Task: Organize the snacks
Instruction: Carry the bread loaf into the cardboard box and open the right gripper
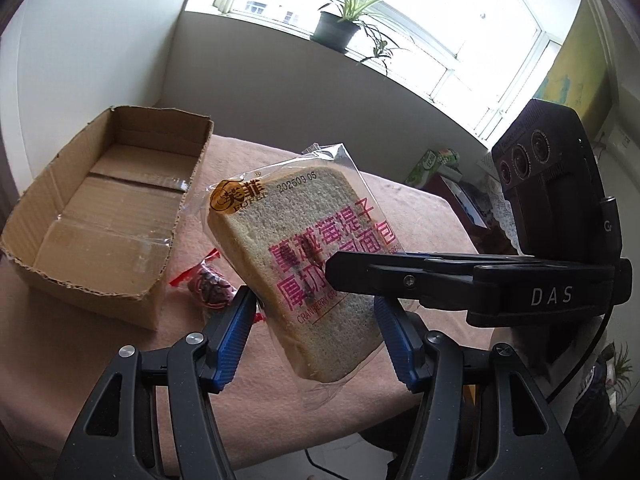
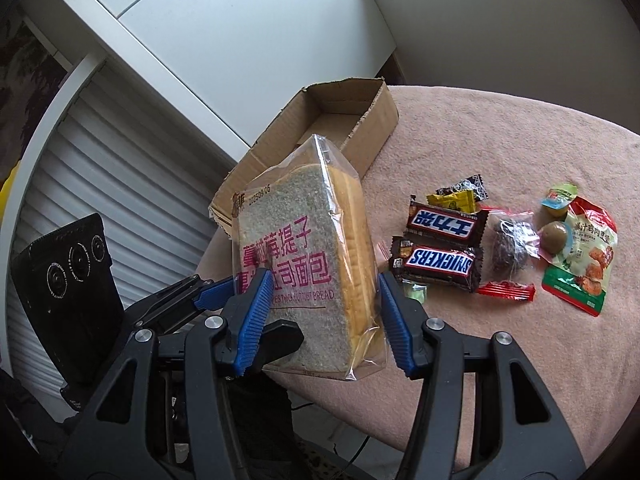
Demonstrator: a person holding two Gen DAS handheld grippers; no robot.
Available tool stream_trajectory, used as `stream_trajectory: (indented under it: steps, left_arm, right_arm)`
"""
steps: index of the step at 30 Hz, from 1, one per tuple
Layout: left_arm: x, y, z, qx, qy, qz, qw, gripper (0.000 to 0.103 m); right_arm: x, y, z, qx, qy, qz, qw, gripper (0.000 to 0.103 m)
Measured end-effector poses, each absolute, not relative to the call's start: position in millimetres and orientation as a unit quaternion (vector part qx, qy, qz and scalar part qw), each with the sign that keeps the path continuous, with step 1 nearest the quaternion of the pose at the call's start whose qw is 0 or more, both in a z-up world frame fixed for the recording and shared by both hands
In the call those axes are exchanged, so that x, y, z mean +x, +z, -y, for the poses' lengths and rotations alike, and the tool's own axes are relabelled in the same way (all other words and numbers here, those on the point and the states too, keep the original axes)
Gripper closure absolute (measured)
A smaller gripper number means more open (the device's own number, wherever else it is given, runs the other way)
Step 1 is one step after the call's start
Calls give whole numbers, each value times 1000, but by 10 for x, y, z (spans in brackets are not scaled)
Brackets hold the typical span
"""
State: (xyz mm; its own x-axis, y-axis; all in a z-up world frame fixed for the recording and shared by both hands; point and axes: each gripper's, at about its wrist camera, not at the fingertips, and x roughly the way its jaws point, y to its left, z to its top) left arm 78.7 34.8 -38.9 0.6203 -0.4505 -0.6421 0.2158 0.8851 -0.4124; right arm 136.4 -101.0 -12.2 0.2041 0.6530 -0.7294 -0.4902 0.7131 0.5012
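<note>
A clear bag of sliced cranberry bread [image 1: 308,264] with pink lettering is held up above the pink table; it also shows in the right wrist view [image 2: 312,264]. My right gripper [image 2: 322,312] is shut on the bread bag across its thickness; in the left wrist view it comes in from the right [image 1: 352,272]. My left gripper [image 1: 316,320] stands with its blue pads on either side of the bag's flat faces; whether they press it I cannot tell. An empty open cardboard box [image 1: 112,216] sits at the table's left, behind the bread in the right wrist view [image 2: 344,120].
Two Snickers bars [image 2: 440,248], small candies [image 2: 460,196], a wrapped dark ball snack [image 2: 510,244], jelly cups [image 2: 556,216] and a green chicken snack pouch [image 2: 584,264] lie on the pink tablecloth [image 2: 500,128]. A red-wrapped snack [image 1: 208,288] lies by the box. Window and potted plant [image 1: 340,24] behind.
</note>
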Motion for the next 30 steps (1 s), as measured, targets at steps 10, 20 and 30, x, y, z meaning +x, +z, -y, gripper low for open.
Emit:
stream_trajectory:
  steps: [10, 20, 30]
  left_arm:
    - [947, -337, -860, -153, -142, -378, 902, 42]
    - [1286, -443, -1232, -154, -102, -384, 905, 42]
    - [1434, -506, -1436, -147, -82, -391, 905, 42]
  right_arm:
    - [1667, -41, 319, 69, 400, -503, 763, 47]
    - [1953, -184, -170, 71, 413, -511, 750, 47]
    - [2097, -300, -427, 56, 405, -512, 755, 47]
